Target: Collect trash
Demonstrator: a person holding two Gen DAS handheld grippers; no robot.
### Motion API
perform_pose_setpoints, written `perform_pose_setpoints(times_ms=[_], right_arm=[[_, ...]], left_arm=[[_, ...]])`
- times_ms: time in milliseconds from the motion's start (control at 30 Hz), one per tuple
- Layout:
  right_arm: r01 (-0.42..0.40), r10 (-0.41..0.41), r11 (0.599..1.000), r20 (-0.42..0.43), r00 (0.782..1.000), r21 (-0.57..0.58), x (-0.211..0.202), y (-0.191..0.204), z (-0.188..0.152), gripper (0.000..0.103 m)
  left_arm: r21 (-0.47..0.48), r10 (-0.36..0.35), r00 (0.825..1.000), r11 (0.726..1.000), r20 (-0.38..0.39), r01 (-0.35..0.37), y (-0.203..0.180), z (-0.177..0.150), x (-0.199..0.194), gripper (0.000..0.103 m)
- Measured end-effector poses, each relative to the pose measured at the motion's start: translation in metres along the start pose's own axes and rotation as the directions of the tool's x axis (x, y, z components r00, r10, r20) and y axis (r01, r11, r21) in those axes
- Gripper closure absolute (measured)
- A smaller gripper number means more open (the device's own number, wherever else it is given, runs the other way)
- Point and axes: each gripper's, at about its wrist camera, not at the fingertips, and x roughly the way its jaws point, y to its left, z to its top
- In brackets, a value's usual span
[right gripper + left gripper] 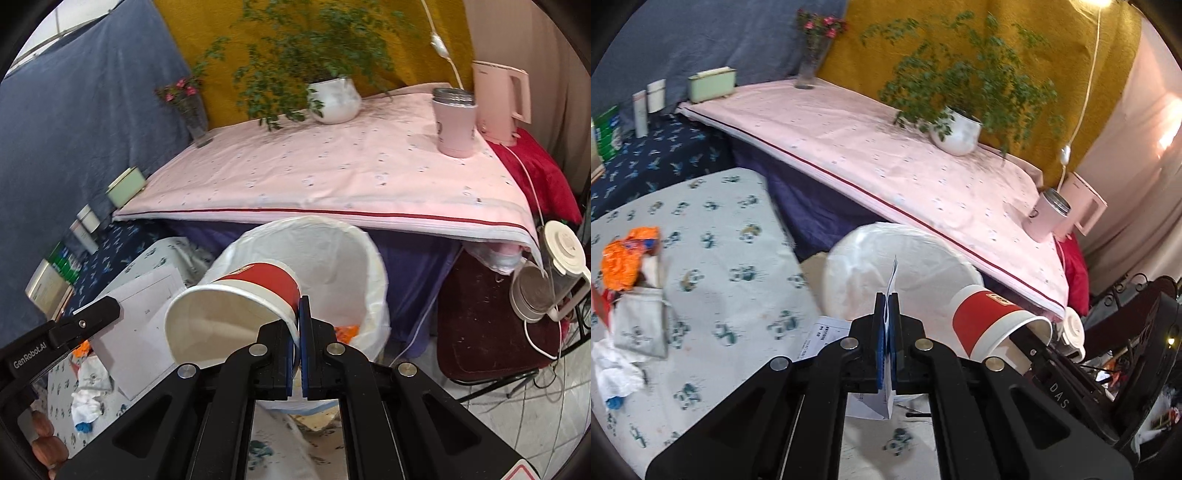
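Right gripper [298,334] clamped on rim of red-and-white paper cup [236,314], tipped sideways above white-lined round bin [369,258]. Cup light, thin-walled, crushable (rim is stiffest hold). Left gripper [887,332] pinched together on white paper sheet [891,284], flimsy, floppy. Crumpled orange wrapper [626,260] lies near left edge of patterned cloth [731,258].

Showing red and white on the paper cup [255,291], a white liner in the bin [343,254], white on the paper sheet [140,325]. Wearing pale pink with tiny specks and a red edge stripe, the tabletop [332,173]. Glowing orange, the crumpled wrapper [626,258]. Carrying blue pads on black, each gripper [887,325].
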Motion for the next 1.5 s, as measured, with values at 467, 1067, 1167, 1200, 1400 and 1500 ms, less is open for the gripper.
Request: perform_pose_setpoints(times_ms=[467,1067,1167,1200,1400,1500], right_arm=[[0.032,-0.031,0.998,-0.01,0.999,0.046,0.013,-0.037,0.005,0.1],[0.011,-0.012,1.0,-0.032,0.999,-0.014,0.036,-0.005,0.011,0.09],[0.007,-0.008,1.0,-0.029,1.0,-0.024,0.036,0.0,0.01,0.082],[0.007,-0.008,1.0,-0.028,1.0,-0.027,0.036,0.001,0.009,0.079],[0.003,-0.004,0.999,-0.026,1.0,-0.049,0.035,0.014,0.01,0.075],[-0.007,0.006,0.998,-0.023,1.0,-0.057,0.033,0.022,0.01,0.075]], left_arm=[[0.027,-0.021,0.999,0.999,-0.05,0.022,-0.028,0.004,0.047,0.08],[-0.043,0.061,0.998,0.997,0.003,-0.061,0.012,0.001,0.035,0.04],[-0.052,0.079,0.997,0.996,0.011,-0.078,0.019,0.0,0.031,0.039],[-0.055,0.086,0.996,0.995,0.014,-0.085,0.022,0.0,0.03,0.039],[-0.085,0.112,0.993,0.99,0.029,-0.109,0.036,-0.005,0.019,0.032],[-0.099,0.129,0.991,0.987,0.036,-0.125,0.045,-0.007,0.014,0.032]])
